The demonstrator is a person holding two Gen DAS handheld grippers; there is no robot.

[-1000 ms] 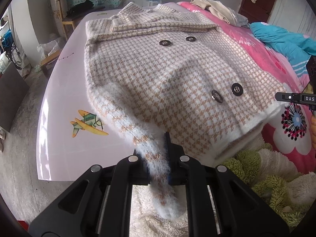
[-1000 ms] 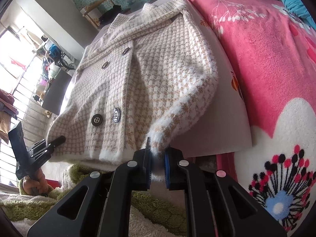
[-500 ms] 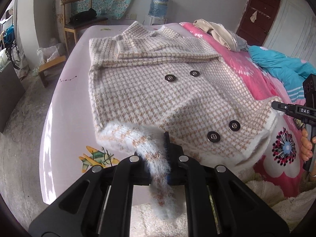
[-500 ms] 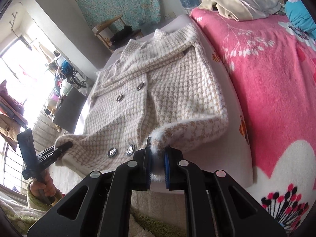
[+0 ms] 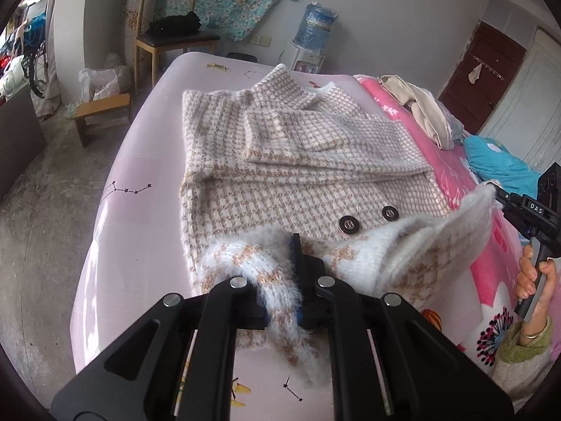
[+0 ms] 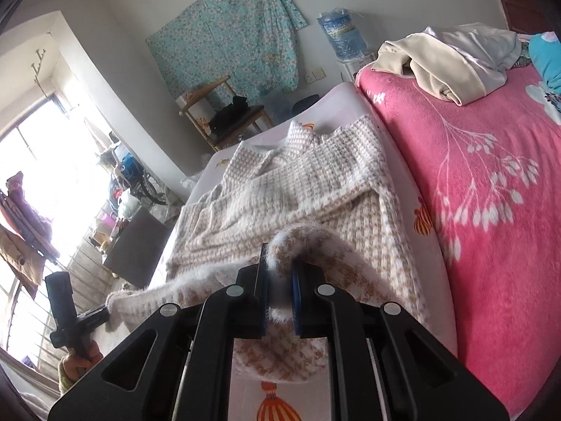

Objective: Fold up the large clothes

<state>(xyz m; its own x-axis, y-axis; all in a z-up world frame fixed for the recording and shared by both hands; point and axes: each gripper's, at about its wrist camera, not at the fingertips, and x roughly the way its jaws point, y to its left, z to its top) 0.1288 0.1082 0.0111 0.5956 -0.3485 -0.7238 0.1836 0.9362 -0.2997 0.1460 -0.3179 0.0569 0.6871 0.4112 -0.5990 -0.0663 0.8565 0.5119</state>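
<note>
The left tongs [image 5: 280, 301] are clamping the coat's [image 5: 298, 175] fuzzy hem corner, lifting it above the pale sheet [image 5: 140, 193] on the bed. The right tongs [image 6: 278, 294] are gripping the opposite hem corner, beside the pink blanket [image 6: 491, 210].

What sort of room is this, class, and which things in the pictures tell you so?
Most likely a lived-in bedroom at home: a bed with a pink floral blanket, clothes piled on it, and a wooden chair by the wall.
</note>
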